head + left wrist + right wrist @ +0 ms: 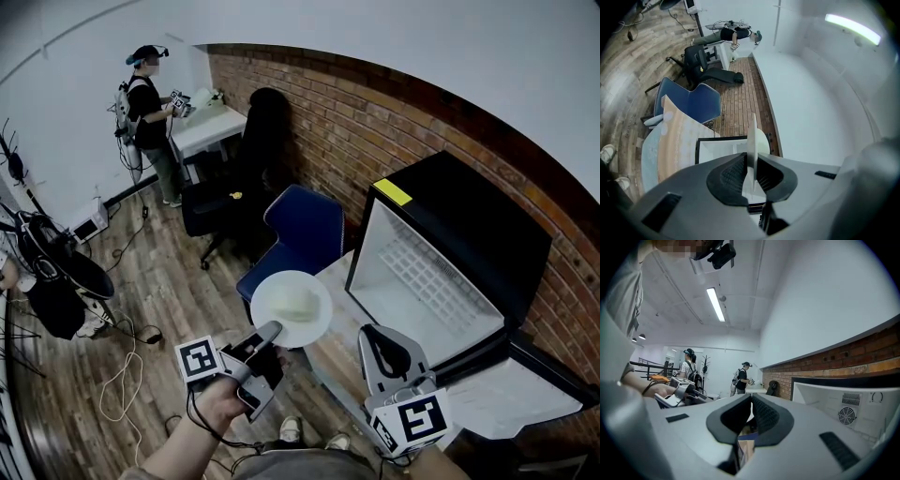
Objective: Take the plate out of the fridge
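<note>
Head view: brick wall [375,122], floorboards [159,291]; plate [292,307] tight in left tongs [270,332], right tongs [373,336] together

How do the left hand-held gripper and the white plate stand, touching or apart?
Touching. In the left gripper view, the left hand-held gripper clamps the edge-on plate between its jaws, no gap.

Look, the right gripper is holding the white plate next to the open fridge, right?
Not the right one: the left gripper holds the white plate, its jaws clamped on the rim, as the left gripper view shows. It is next to the open fridge.
</note>
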`<state>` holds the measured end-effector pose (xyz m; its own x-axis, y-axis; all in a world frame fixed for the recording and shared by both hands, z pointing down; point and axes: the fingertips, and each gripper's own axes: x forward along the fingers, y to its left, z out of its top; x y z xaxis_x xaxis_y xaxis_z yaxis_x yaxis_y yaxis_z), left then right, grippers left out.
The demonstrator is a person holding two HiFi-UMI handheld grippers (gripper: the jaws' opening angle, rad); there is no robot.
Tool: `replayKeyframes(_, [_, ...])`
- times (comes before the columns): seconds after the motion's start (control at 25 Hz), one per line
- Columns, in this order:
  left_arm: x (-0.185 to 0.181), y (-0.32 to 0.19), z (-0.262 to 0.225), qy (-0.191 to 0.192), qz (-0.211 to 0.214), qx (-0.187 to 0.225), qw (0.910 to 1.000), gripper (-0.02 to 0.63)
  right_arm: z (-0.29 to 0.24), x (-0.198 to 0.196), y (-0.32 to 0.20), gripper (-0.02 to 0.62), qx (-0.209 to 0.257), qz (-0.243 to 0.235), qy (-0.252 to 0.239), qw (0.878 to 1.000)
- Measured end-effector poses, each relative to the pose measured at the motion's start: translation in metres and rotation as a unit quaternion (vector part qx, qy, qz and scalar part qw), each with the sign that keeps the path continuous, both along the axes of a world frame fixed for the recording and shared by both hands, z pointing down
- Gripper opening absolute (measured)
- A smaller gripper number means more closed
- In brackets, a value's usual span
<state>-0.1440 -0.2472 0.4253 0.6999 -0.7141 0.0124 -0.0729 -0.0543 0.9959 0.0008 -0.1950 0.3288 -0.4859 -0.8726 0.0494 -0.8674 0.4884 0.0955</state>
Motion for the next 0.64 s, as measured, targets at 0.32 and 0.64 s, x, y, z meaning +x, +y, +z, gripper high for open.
replayKeyframes(0.32, [0.0047, -0.0002, -0.0003, -0.001, 0.006, 0.001, 1.0000, 0.041, -0.0009, 0.0050, 0.0021, 0.032, 0.002, 0.004, 0.001, 1.000])
replayKeyframes(0.64, [0.0055, -0.0020, -0.0029, 0.001, 0.003, 0.001, 1.0000, 0.041, -0.0034, 0.0091, 0.0026, 0.032, 0.005, 0.007, -0.001, 1.000])
